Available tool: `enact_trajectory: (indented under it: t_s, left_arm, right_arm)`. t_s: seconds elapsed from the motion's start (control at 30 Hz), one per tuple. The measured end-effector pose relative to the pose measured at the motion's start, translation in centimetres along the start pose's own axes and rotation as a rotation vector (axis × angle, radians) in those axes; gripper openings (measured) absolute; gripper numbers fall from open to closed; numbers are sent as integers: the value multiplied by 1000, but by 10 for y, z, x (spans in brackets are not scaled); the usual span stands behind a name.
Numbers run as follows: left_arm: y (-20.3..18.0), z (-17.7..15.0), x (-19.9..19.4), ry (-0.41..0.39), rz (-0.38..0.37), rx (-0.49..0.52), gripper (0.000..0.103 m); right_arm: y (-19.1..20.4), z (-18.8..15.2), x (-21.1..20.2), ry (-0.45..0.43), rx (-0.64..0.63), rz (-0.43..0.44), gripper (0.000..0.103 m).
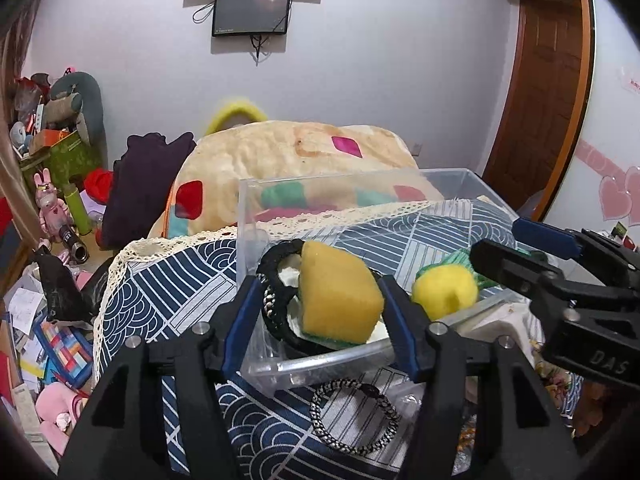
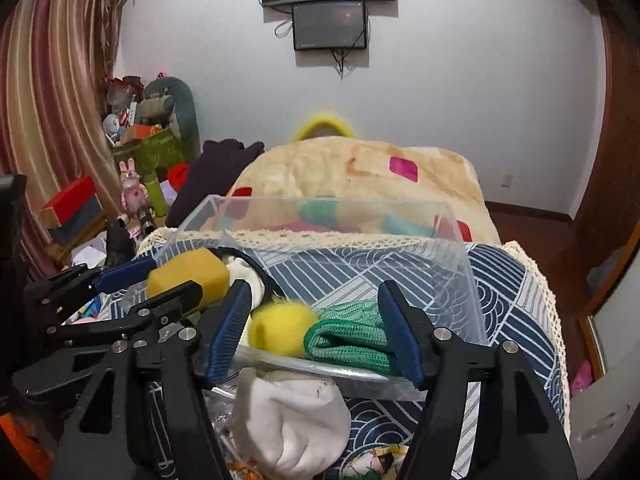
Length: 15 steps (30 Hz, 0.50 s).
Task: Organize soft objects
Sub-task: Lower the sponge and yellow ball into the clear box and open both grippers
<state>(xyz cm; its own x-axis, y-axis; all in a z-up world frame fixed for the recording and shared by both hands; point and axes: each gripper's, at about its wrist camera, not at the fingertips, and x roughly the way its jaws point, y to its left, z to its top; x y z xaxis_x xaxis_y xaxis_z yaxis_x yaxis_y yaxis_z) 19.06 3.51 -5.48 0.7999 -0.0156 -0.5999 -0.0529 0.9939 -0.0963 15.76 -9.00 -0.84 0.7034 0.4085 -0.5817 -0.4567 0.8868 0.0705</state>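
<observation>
A clear plastic box (image 1: 248, 216) (image 2: 460, 248) stands on a blue patterned cloth. In it lie a yellow-and-green sponge (image 1: 340, 292) (image 2: 188, 276), a black band (image 1: 276, 264), a fuzzy yellow ball (image 1: 446, 288) (image 2: 280, 330) and a green knitted cloth (image 2: 352, 336). My left gripper (image 1: 324, 320) is open over the box's near rim, with the sponge between its fingers, apart from the left one. My right gripper (image 2: 320, 332) is open above the ball and the green cloth. A white sock (image 2: 292, 420) and a braided black-and-white band (image 1: 356, 416) lie outside the box.
The blue patterned cloth (image 1: 168, 280) with its lace edge covers the table. Behind it lies a cream blanket (image 1: 280, 152). Toys, boxes and papers clutter the floor at the left (image 1: 48, 320). A wooden door (image 1: 548, 80) is at the right.
</observation>
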Motion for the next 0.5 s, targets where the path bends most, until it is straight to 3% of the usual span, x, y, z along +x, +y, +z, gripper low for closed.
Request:
enact_trajectory:
  t_s: [0.23, 0.5]
  left_arm:
    - [4, 1, -31, -61, -21, -28, 61]
    - [15, -5, -65, -106, -17, -40, 70]
  right_arm:
    - [-1, 3, -31, -67, 0, 4, 64]
    - [-12, -11, -62, -113, -3, -25, 67]
